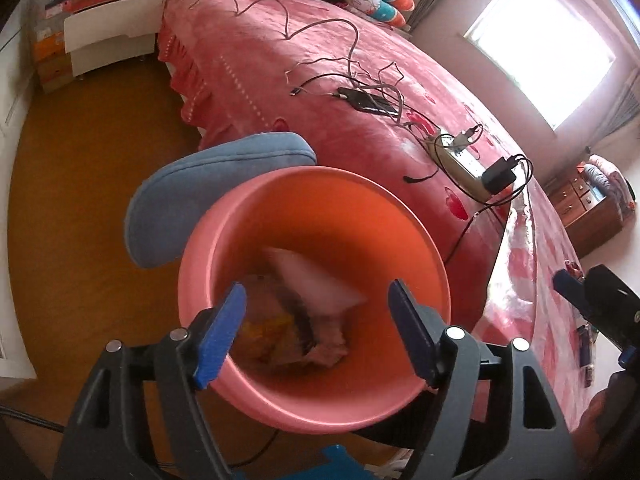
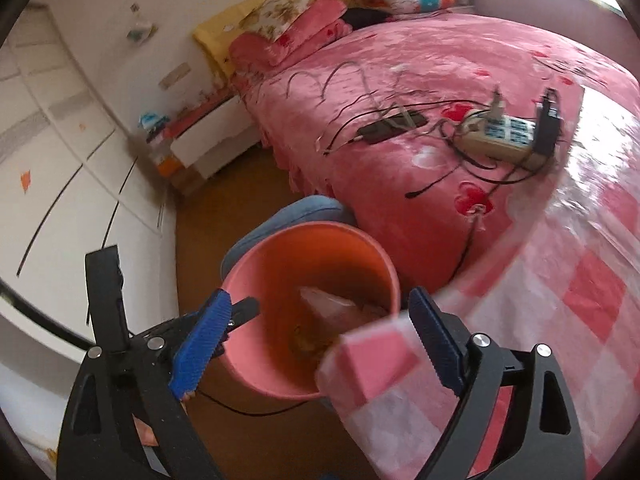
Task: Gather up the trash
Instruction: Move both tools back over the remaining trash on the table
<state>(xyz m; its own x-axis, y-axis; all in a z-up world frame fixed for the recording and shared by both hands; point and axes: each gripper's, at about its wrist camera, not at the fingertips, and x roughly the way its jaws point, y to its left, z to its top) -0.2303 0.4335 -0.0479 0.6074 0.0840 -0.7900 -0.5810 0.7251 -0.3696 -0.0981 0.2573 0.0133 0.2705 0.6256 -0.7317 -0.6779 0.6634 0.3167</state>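
Blue-padded fingers [image 1: 220, 332] of the left gripper [image 1: 316, 328] frame the foreground of the left wrist view, spread wide apart with nothing between them, and they hang directly over the mouth of a pink bin [image 1: 224, 216]. Down inside the bin lies the trash [image 1: 316, 280]: a pale, whitish crumpled piece, blurred, resting on darker wrappers and something yellow at the bottom. The right gripper [image 2: 316, 340] is likewise released, its jaws wide and holding nothing; it sits above the corner of a table covered in a pink-and-white checked cloth [image 2: 560, 320], just beside the bin's rim.

Judging from this, at least part of the collecting looks done, since several pieces already rest in the bin and neither gripper carries anything. What remains is harder to tell. The visible stretch of the checked cloth shows no obvious litter, though small items at its far edge in the left wrist view are too small to identify. The pink bed [image 1: 320, 80] carries a tangle of cables [image 1: 348, 52], a power strip [image 1: 460, 160] and a dark flat device [image 1: 368, 100], which read as belongings rather than rubbish. A blue cushion [image 1: 192, 188] sits behind the bin, touching its far side.
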